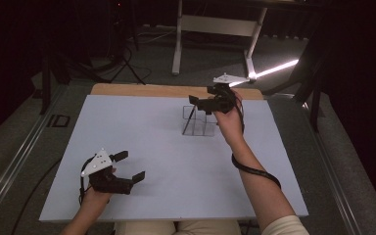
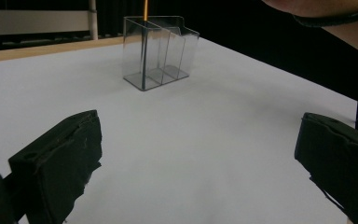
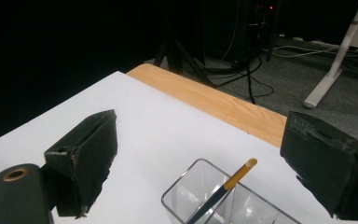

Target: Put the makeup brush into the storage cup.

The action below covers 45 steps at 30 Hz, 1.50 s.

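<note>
Clear plastic, the organizer (image 1: 199, 121) stood far right of centre on the white table (image 1: 142, 147), a pencil (image 3: 223, 189) leaning in one compartment. My right gripper (image 1: 210, 102) hovered over it, jaws wide, empty; my left gripper (image 1: 127, 167) rested near-left, wide open, empty. Dropping carelessly, I risked knocking the light organizer over.

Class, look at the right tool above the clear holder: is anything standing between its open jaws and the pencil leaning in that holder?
Nothing visible does. The right tool hangs open just above the clear holder, and the pencil leans out of its end compartment, its top free in the gap between the jaws.
</note>
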### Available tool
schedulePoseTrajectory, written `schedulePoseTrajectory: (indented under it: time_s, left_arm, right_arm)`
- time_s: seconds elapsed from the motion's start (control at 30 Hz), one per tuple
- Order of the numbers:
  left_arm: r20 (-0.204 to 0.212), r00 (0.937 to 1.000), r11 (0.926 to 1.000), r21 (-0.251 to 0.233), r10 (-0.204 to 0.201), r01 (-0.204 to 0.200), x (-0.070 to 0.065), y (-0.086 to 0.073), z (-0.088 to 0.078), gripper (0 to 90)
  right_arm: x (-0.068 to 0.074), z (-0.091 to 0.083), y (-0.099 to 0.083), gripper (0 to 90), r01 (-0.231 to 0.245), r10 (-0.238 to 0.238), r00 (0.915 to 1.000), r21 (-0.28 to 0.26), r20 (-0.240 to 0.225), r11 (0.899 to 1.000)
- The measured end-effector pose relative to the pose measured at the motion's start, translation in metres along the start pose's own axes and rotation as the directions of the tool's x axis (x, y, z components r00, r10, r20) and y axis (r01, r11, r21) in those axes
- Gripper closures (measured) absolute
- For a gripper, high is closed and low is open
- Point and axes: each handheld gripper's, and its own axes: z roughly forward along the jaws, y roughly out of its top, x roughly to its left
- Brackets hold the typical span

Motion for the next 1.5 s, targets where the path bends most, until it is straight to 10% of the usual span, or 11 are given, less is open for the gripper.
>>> schedulePoseTrajectory:
  time_s: [1.5]
  left_arm:
    - [0.007, 1.0, 1.0, 0.003, 0.004, -0.004, -0.003, 0.001, 0.002, 1.5]
  right_arm:
    - [0.024, -0.083, -0.064, 11.1, 0.018, -0.018, 0.9994, -0.004, -0.029, 1.0]
